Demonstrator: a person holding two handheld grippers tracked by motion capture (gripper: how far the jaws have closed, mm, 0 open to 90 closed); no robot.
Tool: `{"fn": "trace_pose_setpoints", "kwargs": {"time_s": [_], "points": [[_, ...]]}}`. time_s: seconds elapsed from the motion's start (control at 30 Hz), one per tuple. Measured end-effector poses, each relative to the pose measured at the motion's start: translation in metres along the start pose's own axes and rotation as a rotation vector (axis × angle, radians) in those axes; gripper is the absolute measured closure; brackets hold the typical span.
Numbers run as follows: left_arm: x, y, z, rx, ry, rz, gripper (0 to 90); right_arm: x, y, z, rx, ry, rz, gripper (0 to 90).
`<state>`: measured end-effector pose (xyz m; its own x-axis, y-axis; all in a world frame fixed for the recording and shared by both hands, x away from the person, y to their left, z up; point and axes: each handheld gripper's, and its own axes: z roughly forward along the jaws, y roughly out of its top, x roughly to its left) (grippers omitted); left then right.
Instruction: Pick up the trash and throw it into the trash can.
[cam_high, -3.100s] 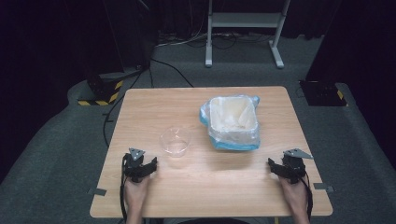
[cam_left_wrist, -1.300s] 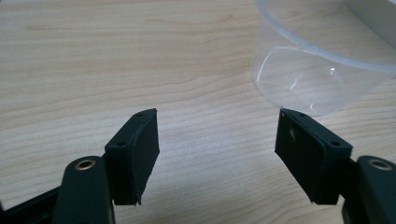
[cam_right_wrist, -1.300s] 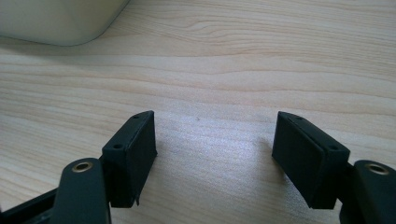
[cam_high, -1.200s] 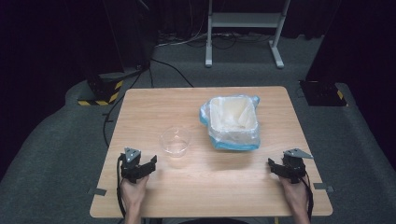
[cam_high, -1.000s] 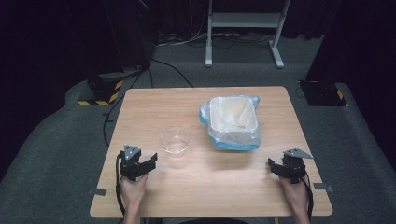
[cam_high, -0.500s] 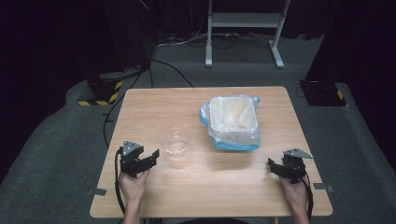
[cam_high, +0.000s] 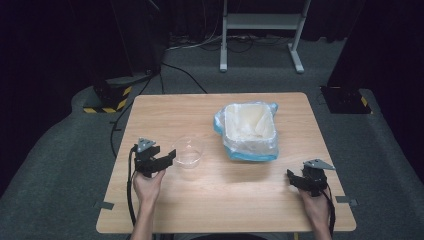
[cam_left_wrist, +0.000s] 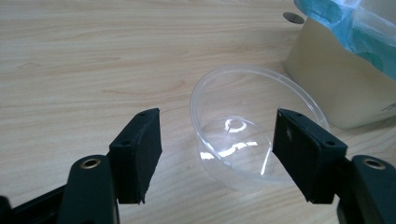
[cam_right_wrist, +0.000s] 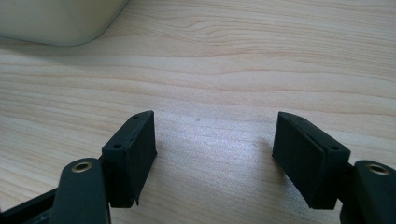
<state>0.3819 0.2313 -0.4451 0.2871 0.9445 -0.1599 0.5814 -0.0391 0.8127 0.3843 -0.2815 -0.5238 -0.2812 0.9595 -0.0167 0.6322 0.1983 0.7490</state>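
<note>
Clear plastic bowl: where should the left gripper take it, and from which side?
Pinch the near rim of the clear plastic bowl, one jaw inside, one outside, coming from the left gripper side. It stands upright and open, and the lined bin crowds its far side.

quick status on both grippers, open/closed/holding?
Left gripper: open, holding nothing; clear plastic bowl sits just ahead, partly between the jaws.
Right gripper: open, holding nothing, over bare table.

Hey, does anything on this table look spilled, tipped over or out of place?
Nothing stands out. The clear plastic bowl sits upright and empty on the table, the lined bin stands upright beside it, and no spill shows on the wood.
</note>
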Motion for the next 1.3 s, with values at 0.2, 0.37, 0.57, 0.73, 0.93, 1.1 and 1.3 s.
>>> {"fn": "trace_pose_setpoints", "kwargs": {"time_s": [0.2, 0.37, 0.57, 0.73, 0.93, 1.1, 1.3], "points": [[-0.002, 0.009, 0.017, 0.029, -0.005, 0.016, 32.0, 0.000, 0.000, 0.000, -0.001, 0.000, -0.003, 29.6], [0.000, 0.012, 0.030, 0.036, 0.000, 0.003, 34.5, 0.000, 0.000, 0.000, -0.003, 0.001, -0.005, 30.2], [0.004, 0.012, 0.044, 0.059, 0.061, -0.001, 39.2, 0.000, 0.000, 0.000, -0.003, 0.001, -0.005, 30.2], [0.007, 0.010, 0.052, 0.068, 0.069, -0.002, 46.7, 0.000, 0.000, 0.000, -0.003, 0.001, -0.005, 30.2], [0.010, 0.008, 0.061, 0.080, 0.070, -0.020, 56.2, 0.000, 0.000, 0.000, -0.003, 0.001, -0.005, 30.2], [0.011, 0.005, 0.069, 0.109, 0.070, -0.018, 66.4, 0.000, 0.000, 0.000, -0.002, 0.001, -0.005, 30.2], [0.010, 0.004, 0.072, 0.118, 0.057, -0.015, 78.5, 0.000, 0.000, 0.000, -0.003, 0.001, -0.005, 30.2]]}}
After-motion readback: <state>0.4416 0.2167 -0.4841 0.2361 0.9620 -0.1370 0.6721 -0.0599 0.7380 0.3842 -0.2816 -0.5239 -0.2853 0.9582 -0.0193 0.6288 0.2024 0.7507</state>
